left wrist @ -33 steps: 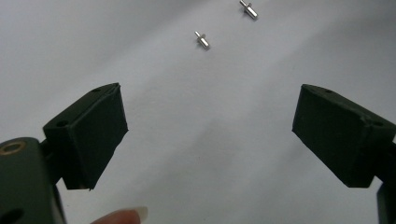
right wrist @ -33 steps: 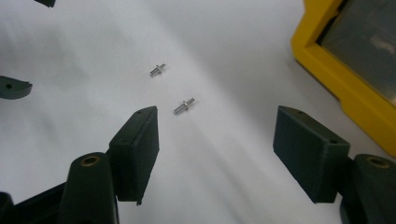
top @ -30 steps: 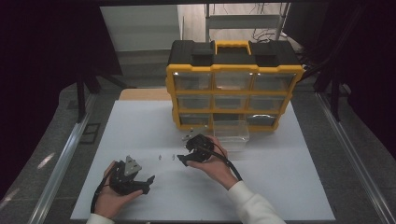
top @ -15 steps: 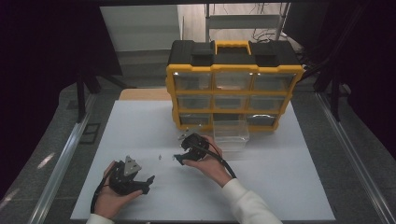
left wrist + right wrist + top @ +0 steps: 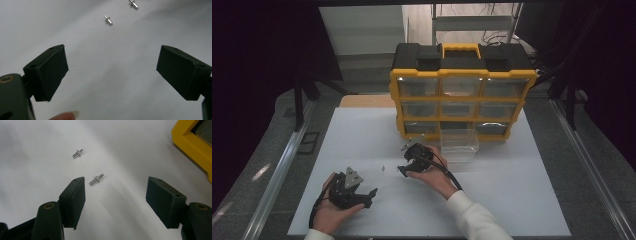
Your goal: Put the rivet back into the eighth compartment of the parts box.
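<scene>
Two small metal pins (image 5: pixel 96 180) (image 5: pixel 77 153) lie on the white sheet (image 5: pixel 362 135) left of centre in the right gripper view, so the right gripper (image 5: pixel 115 195), jaws spread and empty, probably should shift left to straddle the nearer one, while the left gripper (image 5: pixel 112 72) waits wide open.

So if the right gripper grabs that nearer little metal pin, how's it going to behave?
The nearer pin is round and lies flat on the white mat, so it would probably roll if nudged. It looks shiny and stiff, likely slippery between the pads. It is tiny beside the right gripper, so it is easily missed.
</scene>
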The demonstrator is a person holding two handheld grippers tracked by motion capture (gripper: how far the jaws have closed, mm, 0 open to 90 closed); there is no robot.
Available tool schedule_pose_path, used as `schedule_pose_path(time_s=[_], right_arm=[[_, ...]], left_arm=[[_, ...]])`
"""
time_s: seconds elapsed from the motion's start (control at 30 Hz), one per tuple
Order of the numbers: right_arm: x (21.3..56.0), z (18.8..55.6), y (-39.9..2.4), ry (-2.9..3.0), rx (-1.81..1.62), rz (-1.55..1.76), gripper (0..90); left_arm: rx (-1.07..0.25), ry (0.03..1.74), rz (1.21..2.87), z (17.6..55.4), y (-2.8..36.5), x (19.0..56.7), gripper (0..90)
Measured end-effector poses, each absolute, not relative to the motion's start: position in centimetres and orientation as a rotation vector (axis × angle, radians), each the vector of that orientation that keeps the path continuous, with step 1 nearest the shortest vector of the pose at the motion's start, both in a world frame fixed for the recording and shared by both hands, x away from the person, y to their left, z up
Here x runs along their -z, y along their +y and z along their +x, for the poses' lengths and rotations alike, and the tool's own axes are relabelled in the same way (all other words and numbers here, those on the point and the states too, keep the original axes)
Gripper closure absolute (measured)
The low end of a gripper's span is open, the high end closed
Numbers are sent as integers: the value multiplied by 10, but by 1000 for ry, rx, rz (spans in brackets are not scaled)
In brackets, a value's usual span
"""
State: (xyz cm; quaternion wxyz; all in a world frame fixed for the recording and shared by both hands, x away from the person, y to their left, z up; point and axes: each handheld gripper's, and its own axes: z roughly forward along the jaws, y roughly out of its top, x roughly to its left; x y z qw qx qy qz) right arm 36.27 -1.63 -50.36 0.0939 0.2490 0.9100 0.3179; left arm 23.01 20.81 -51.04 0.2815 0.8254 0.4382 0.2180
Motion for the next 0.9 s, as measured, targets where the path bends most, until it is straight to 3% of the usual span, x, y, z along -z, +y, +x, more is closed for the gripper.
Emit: schedule_pose_path(time_s=[0.9], right_arm=[[512, 363, 3, 2725, -922, 736, 322]], left_arm=[[-581, 1176, 2217, 230, 208, 512, 105]])
